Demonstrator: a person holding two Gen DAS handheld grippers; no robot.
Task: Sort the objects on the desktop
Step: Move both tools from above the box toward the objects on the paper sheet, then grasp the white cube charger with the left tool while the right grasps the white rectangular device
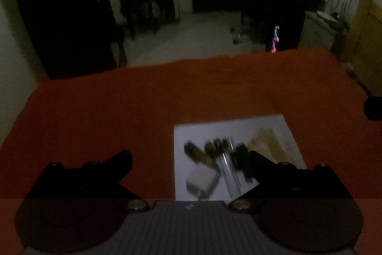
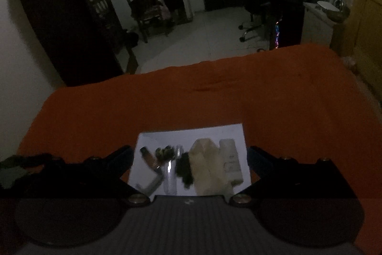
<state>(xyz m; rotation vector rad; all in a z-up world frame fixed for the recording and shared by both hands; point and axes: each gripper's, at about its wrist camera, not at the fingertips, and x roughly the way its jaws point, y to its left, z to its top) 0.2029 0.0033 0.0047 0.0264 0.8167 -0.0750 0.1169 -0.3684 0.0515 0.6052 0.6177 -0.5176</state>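
Two wrist views over an orange-covered surface [image 2: 274,97] in dim light. A white sheet of paper [image 2: 167,138] lies at the near edge and carries all the small objects in a rough row: at its 9 o'clock side a brown tube [image 2: 149,157], then a dark clump [image 2: 164,151], a clear tube [image 2: 170,171], a second dark clump [image 2: 183,169], a pale cloth [image 2: 205,166] and, at 3 o'clock, a white bottle [image 2: 230,161]. A grey angled item [image 2: 152,183] lies near 7 o'clock; what it is cannot be told.

The right gripper [image 2: 189,152] hovers above the sheet, jaws spread wide and holding nothing. The left gripper [image 1: 189,157] sits off toward the sheet's 9 o'clock edge, jaws likewise spread and bare; its view is blurred.

The row could be either a sorted result or a cluster awaiting sorting. Should any piece be lifted, good practice would be to centre the jaws on one item, approach from above, and close across its narrow width, since neighbours touch or nearly touch and the paper may slide.
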